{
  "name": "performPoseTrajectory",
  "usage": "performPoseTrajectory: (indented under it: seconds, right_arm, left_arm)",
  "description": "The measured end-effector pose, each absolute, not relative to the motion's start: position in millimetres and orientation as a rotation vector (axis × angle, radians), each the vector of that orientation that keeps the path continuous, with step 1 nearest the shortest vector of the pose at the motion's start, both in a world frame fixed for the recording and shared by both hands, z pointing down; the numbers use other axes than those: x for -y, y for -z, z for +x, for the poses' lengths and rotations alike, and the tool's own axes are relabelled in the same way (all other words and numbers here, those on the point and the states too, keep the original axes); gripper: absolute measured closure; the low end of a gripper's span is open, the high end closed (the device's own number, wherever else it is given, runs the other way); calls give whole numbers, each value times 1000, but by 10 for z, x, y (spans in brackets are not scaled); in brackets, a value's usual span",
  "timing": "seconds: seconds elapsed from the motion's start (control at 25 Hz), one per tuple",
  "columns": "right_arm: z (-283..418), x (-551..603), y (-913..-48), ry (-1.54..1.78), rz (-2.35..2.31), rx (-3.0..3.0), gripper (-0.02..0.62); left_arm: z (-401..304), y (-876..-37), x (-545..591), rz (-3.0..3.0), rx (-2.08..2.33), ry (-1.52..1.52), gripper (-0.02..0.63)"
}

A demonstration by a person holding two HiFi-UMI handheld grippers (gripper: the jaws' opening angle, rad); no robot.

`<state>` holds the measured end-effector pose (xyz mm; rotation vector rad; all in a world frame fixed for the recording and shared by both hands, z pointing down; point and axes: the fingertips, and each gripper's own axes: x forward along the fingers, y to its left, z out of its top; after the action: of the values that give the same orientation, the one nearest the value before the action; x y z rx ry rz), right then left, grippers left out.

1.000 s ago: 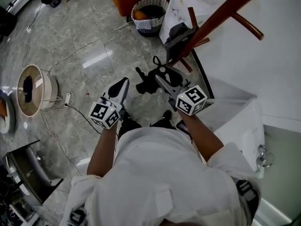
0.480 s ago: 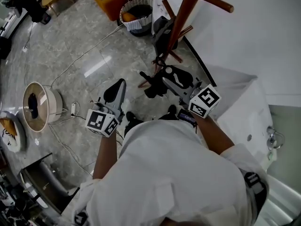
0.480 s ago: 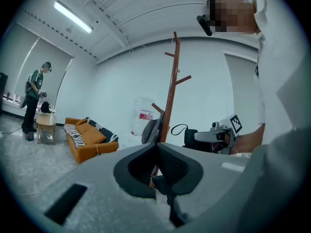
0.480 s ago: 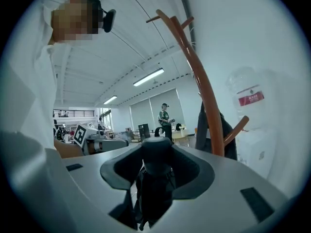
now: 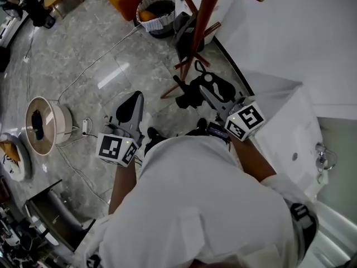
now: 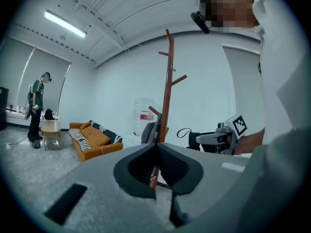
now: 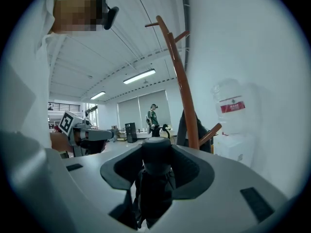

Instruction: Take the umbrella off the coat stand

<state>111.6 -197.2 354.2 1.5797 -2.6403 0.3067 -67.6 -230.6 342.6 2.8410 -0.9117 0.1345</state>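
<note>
Right gripper (image 5: 211,92): jaws wide apart but clamped on the umbrella (image 5: 187,95), a black folded one. In the right gripper view its round end cap sits square between the pads, with folds of cloth bunched below.

Left gripper (image 5: 135,97): jaws together at the tips, nothing in them. It sits lower left of the right gripper in the head view, well apart from the umbrella.

Where the umbrella is: centre of the head view, just below the stand (image 5: 202,21) and near its foot. It looks clear of the pegs. Strap loop (image 5: 199,68) hangs close to the lower struts; cannot tell whether it touches one.

Key relation: the umbrella's long axis runs on along the right gripper's own line, roughly level, with the free end toward the pole. The stand lies ahead of the jaws, above them in frame. Judged: the lift-off looks done, and what remains is drawing back along that axis, away from the pole, minding the loop. The right hand is the only one placed for it.

Count:
- umbrellas, one
- stands, one, with one dark bag (image 5: 183,29) hung low on it
- grippers, two
- baskets (image 5: 158,7), one, upper centre
- bystanders, one far off in each gripper view
</note>
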Motion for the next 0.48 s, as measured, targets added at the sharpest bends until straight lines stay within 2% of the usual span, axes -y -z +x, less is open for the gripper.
performPoseTrajectory:
  seconds: [0.48]
  right_arm:
    - [1287,1997,-3436,-286,1755,2528,411]
  left_arm:
    - [-736,-3457,2352,2808,933,-149,589]
